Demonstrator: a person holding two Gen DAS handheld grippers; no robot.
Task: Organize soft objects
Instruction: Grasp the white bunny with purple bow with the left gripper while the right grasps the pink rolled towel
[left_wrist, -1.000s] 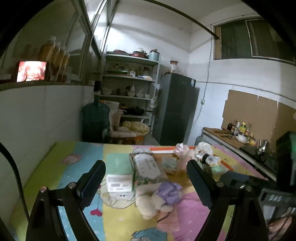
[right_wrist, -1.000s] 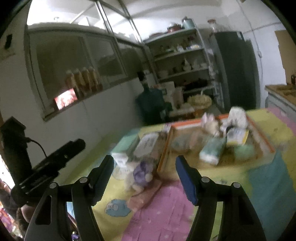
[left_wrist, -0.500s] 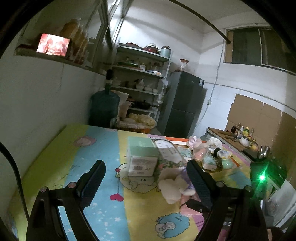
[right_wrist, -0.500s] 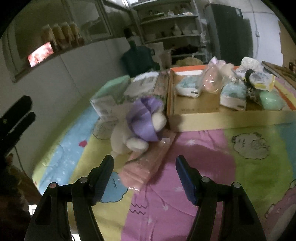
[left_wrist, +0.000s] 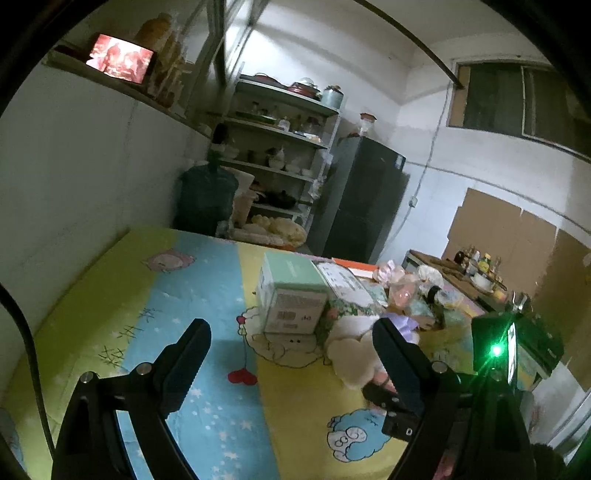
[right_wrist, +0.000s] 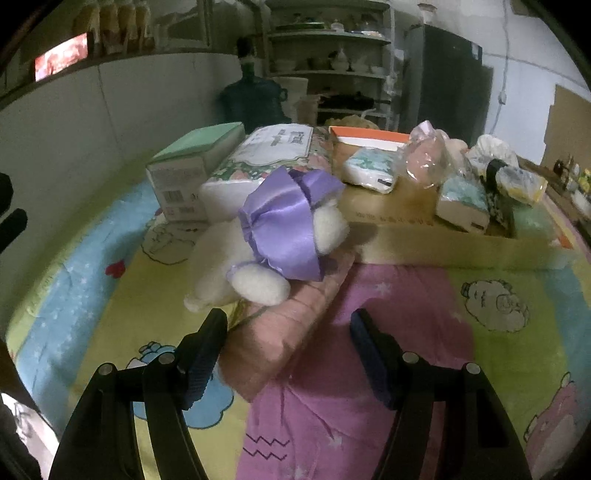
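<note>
A white plush toy with a purple satin bow (right_wrist: 280, 229) lies on a folded pink cloth (right_wrist: 295, 310) on the cartoon mat. My right gripper (right_wrist: 288, 321) points down at them, its jaws closing, with the near end of the pink cloth between the fingers and the pads not touching it. In the left wrist view the plush toy (left_wrist: 351, 356) shows just left of the right finger. My left gripper (left_wrist: 291, 328) hangs open over the blue and yellow mat with nothing between its fingers.
A shallow cardboard box (right_wrist: 424, 240) behind the toy holds several soft packs and bags. A floral tissue pack (right_wrist: 273, 151) and a green-topped carton (right_wrist: 195, 158) stand to its left. A water jug (left_wrist: 205, 199), shelves and a dark fridge (left_wrist: 365, 199) stand beyond the mat.
Both grippers have come down and forward. The right one tipped downward and closed in on the plush toy and pink cloth, which now fill its view. The left view has swung to the left.
</note>
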